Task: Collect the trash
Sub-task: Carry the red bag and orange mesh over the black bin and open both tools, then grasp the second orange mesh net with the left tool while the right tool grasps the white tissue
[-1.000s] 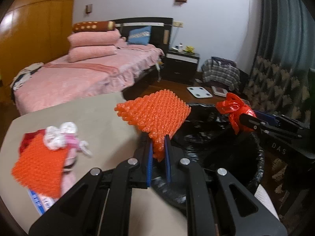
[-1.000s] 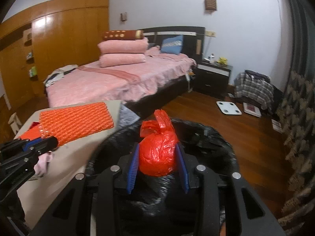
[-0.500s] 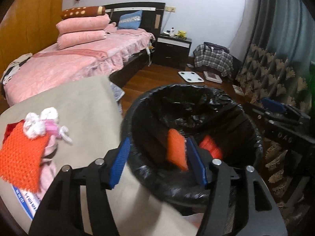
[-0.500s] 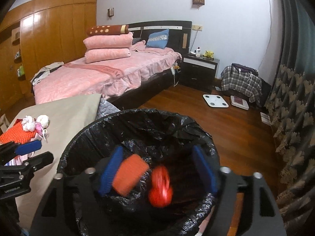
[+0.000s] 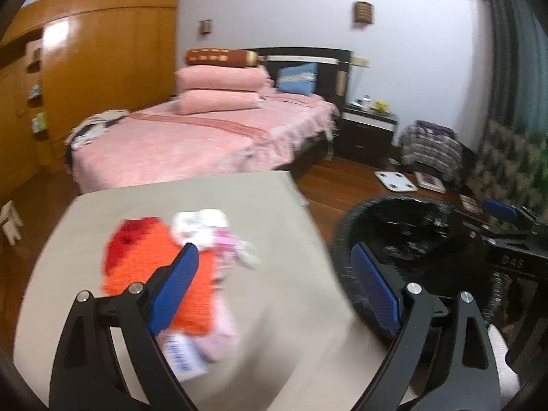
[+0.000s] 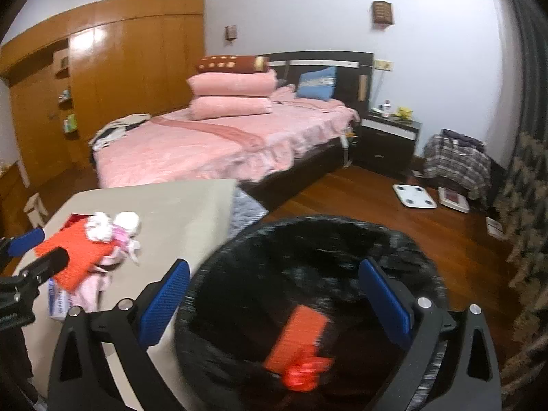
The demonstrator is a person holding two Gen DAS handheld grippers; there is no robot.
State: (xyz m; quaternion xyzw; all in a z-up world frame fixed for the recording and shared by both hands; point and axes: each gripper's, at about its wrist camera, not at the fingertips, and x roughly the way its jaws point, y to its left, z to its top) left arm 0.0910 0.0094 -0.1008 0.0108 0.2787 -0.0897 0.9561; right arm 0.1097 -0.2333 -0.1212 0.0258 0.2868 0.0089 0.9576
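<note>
Left hand-held gripper (image 5: pixel 274 281) over table (image 5: pixel 281 212) edge, jaws opening, nothing between. Right hand-held gripper (image 6: pixel 274 294) above black-lined bin (image 6: pixel 342 229), jaws opening, empty. In bin: orange mesh pad (image 6: pixel 298 335) and red bag (image 6: pixel 303 373). On table: another orange pad (image 5: pixel 144 260), white and pink scraps (image 5: pixel 205 229).

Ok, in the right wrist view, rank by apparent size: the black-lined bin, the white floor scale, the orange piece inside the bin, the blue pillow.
1. Black-lined bin, by far
2. Orange piece, though nearness inflates it
3. White floor scale and blue pillow: too alike to rank
</note>
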